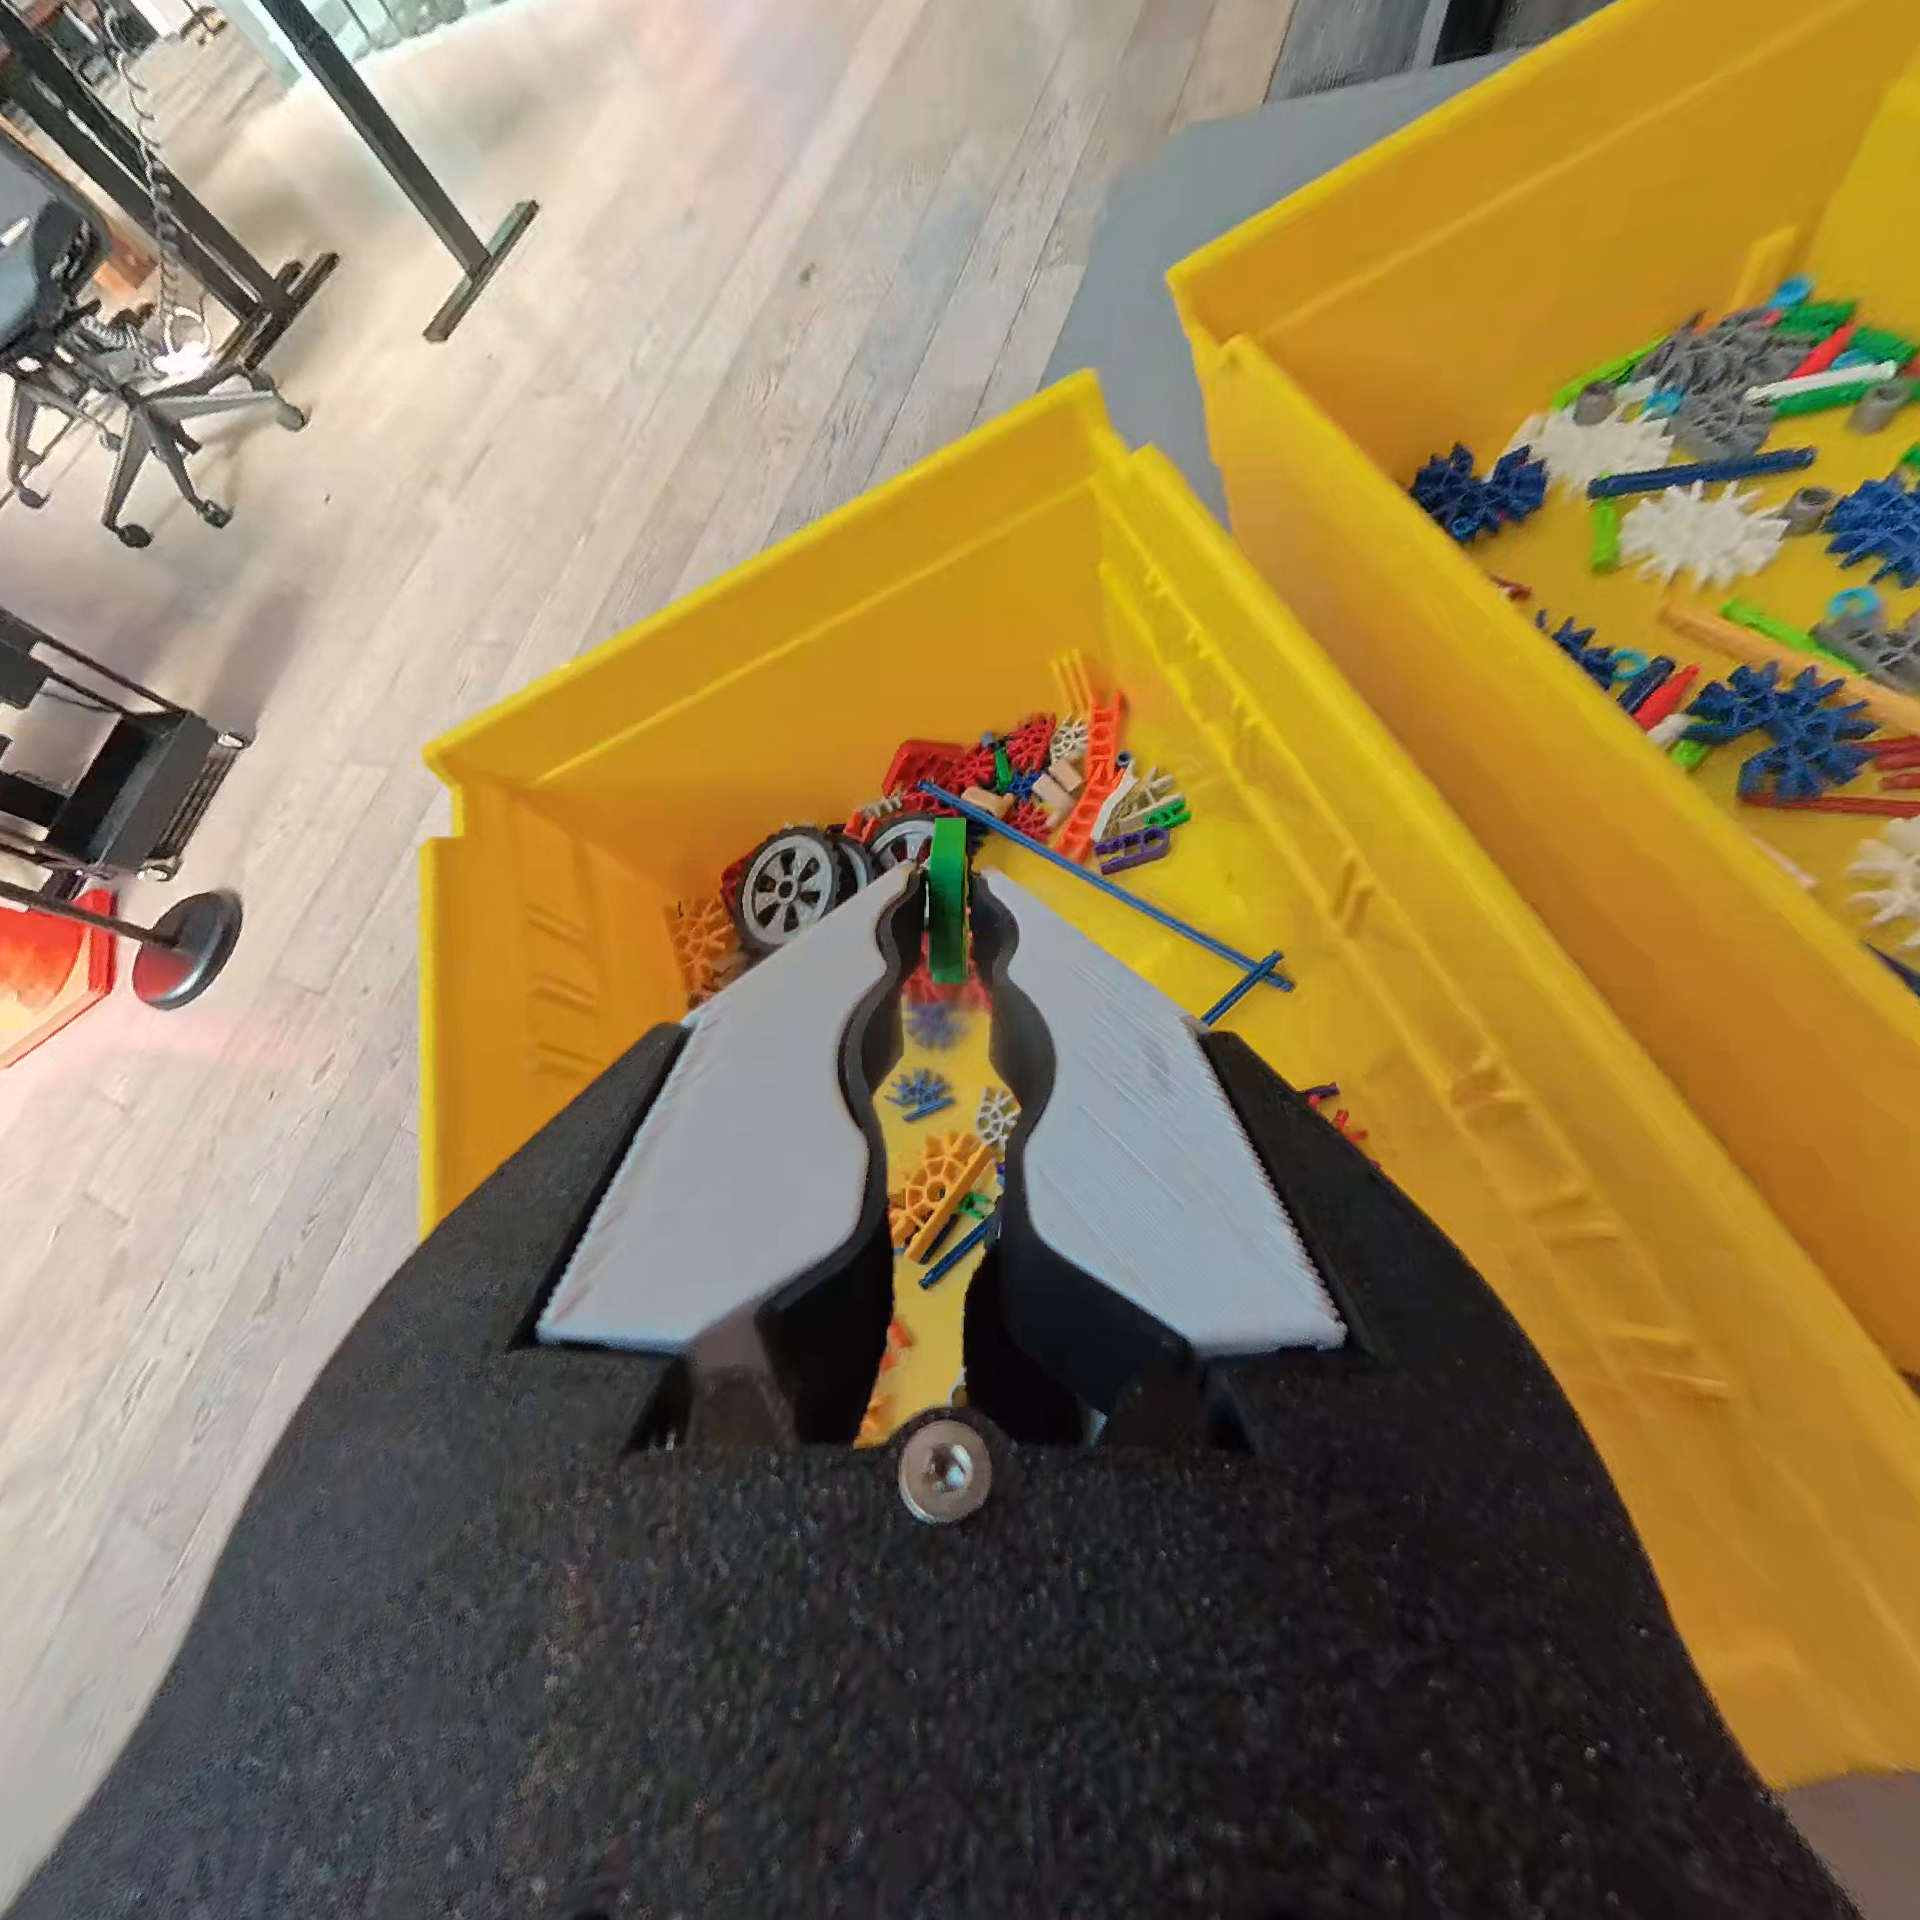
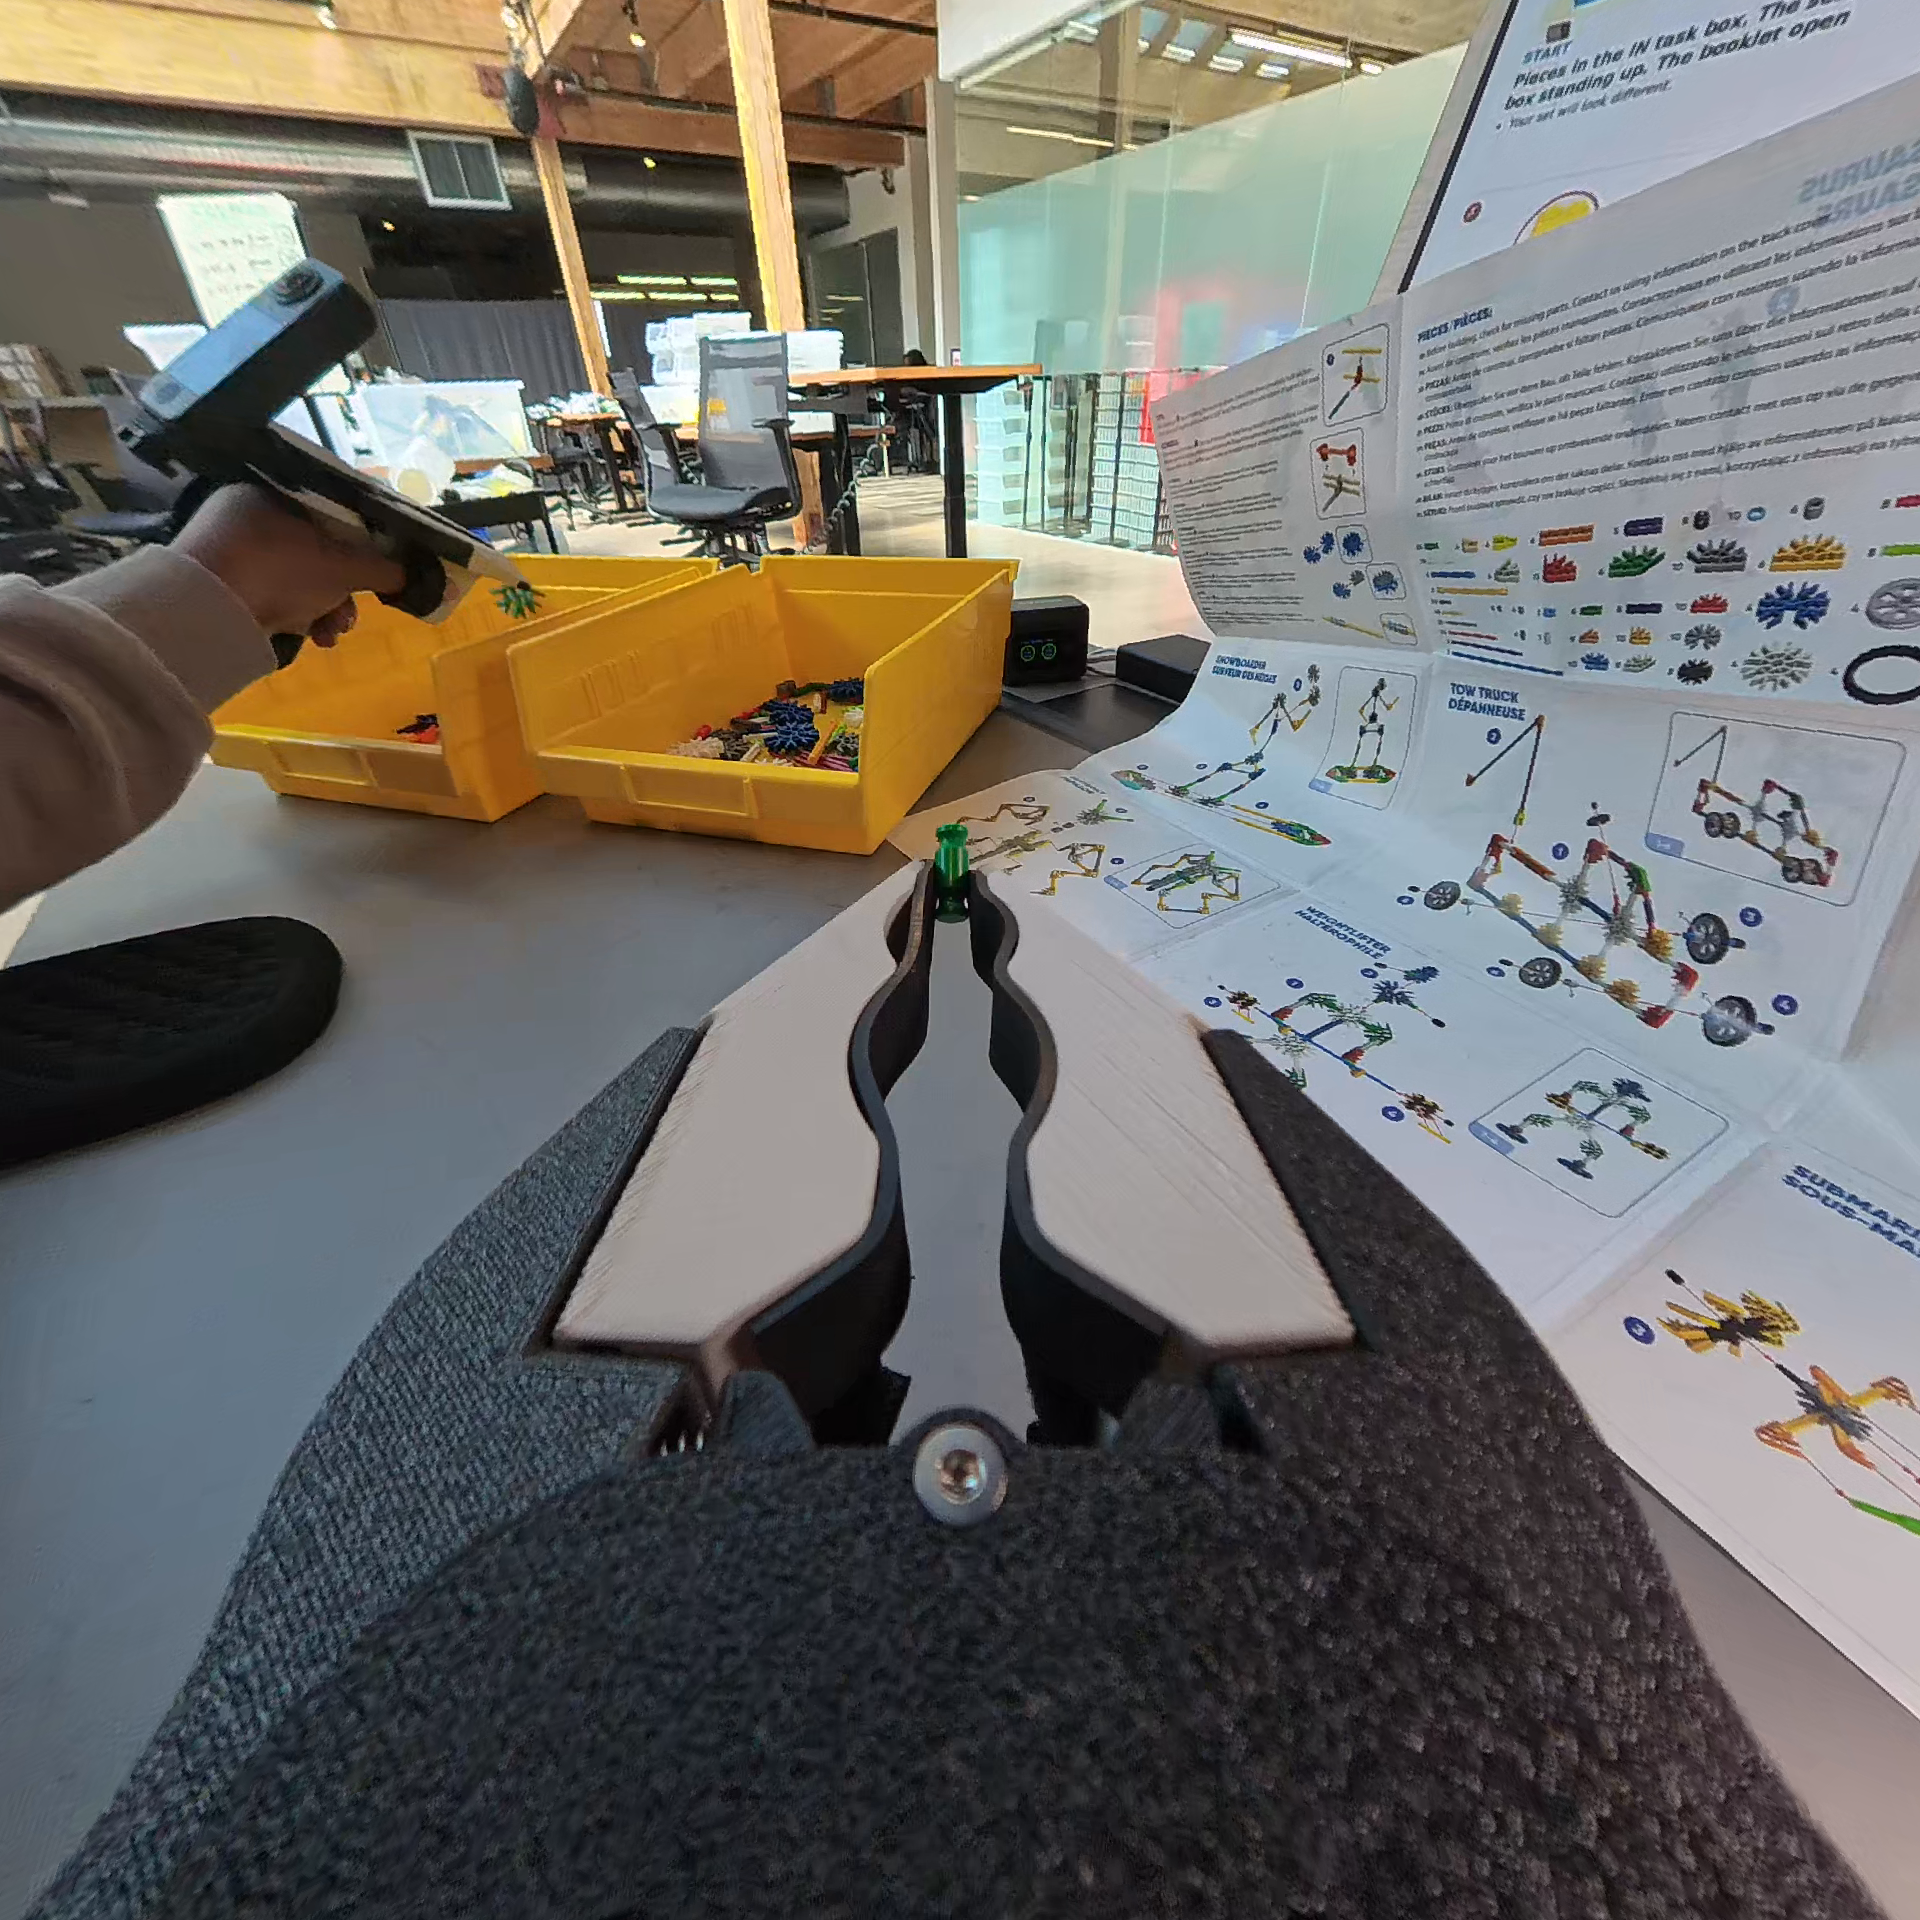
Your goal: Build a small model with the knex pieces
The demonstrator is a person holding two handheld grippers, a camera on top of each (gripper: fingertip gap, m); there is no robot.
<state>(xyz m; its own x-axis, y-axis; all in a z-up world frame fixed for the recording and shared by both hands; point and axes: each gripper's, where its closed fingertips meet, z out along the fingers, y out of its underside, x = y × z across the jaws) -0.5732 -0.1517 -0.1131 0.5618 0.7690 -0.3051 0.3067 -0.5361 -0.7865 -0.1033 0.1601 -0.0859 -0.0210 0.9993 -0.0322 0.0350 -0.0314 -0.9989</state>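
Observation:
My left gripper (image 1: 948,902) is shut on a flat green connector piece (image 1: 948,857), held edge-on above a yellow bin (image 1: 727,644). That bin holds grey wheels (image 1: 790,888), orange and red connectors and a thin blue rod (image 1: 1101,894). The left gripper also shows in the right wrist view (image 2: 499,582), held by a hand over the left bin (image 2: 343,753). My right gripper (image 2: 951,891) is shut on a short green rod (image 2: 951,857), held upright just above the grey table (image 2: 520,987) beside an unfolded instruction booklet (image 2: 1558,883).
A second yellow bin (image 1: 1455,343) to the right, also in the right wrist view (image 2: 727,795), holds blue and white snowflake connectors and rods. A black pad (image 2: 156,1023) lies on the table at left. Small black devices (image 2: 1044,639) sit behind the bins. A sleeve (image 2: 94,707) reaches in from the left. My right fingertips sit around 55 cm from my left ones.

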